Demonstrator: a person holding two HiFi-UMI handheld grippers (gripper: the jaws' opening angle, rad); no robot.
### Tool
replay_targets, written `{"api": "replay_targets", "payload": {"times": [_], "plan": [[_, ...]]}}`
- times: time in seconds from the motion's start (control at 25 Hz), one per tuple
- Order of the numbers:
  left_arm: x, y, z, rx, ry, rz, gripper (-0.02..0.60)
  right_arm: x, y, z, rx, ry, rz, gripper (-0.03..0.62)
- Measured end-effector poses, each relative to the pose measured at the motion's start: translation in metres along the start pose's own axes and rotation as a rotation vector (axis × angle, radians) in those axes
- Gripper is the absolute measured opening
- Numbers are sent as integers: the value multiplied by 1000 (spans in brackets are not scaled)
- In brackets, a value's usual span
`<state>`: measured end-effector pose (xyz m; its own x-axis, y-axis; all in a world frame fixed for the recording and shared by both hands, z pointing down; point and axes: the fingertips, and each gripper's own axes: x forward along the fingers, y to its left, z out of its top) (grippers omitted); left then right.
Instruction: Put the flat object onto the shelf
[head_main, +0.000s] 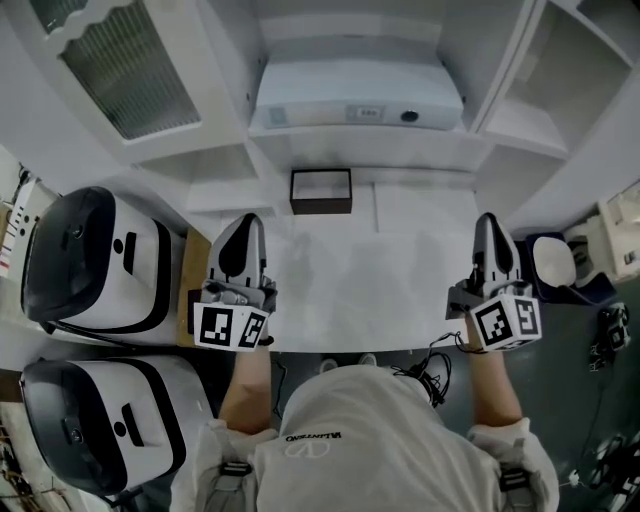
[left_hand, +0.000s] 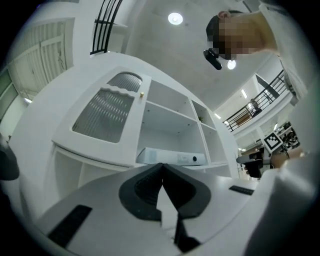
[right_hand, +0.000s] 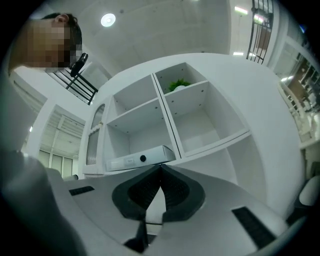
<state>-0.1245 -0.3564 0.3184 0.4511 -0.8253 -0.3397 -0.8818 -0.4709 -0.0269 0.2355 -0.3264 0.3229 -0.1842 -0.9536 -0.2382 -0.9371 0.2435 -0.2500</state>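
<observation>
The left gripper's (left_hand: 161, 167) jaws are pressed together with nothing between them, and the right gripper's (right_hand: 160, 167) jaws meet the same way, empty. Both are held over the white worktop (head_main: 380, 290), well apart, pointing at the white shelf unit (head_main: 500, 130). Between them, nearer the unit, a small dark-framed box (head_main: 321, 191) sits on the worktop. The flat white binder (head_main: 355, 108) lies on its side on the bottom board of the unit's middle compartment, right of a ribbed-glass door (head_main: 120, 60).
</observation>
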Motion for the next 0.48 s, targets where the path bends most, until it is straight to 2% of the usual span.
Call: {"api": "replay_targets", "payload": {"times": [0.2,0.32,0.48], "plan": [[-21,14,-20,-17,53,67,5,-21,-19,-9,12,14,-60,11],[-24,15,-24,-17,67,74,5,-30,-27,-15,16,24,-91,11],[-24,15,-21,-17,63,79,5,-33,-28,-18,5,26,-86,11]]}}
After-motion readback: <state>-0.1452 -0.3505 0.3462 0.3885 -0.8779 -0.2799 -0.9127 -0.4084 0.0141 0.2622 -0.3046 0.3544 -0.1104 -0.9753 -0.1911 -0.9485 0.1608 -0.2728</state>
